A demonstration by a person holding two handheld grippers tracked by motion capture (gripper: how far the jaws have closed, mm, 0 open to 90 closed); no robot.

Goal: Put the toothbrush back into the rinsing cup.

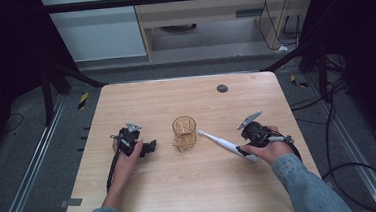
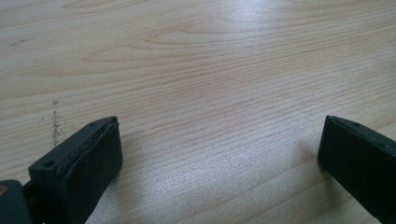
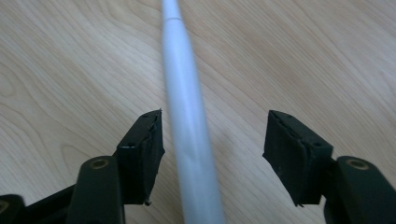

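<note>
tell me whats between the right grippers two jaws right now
The white toothbrush handle lies on the table between the open jaws of the right gripper, nearer one jaw, seen in the right gripper view.

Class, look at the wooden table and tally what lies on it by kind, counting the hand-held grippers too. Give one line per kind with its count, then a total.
Clear amber cup: 1
White electric toothbrush: 1
Small dark round disc near the table's far edge: 1
Hand-held grippers: 2, the left gripper and the right gripper, both with jaws apart
Total: 5
</note>
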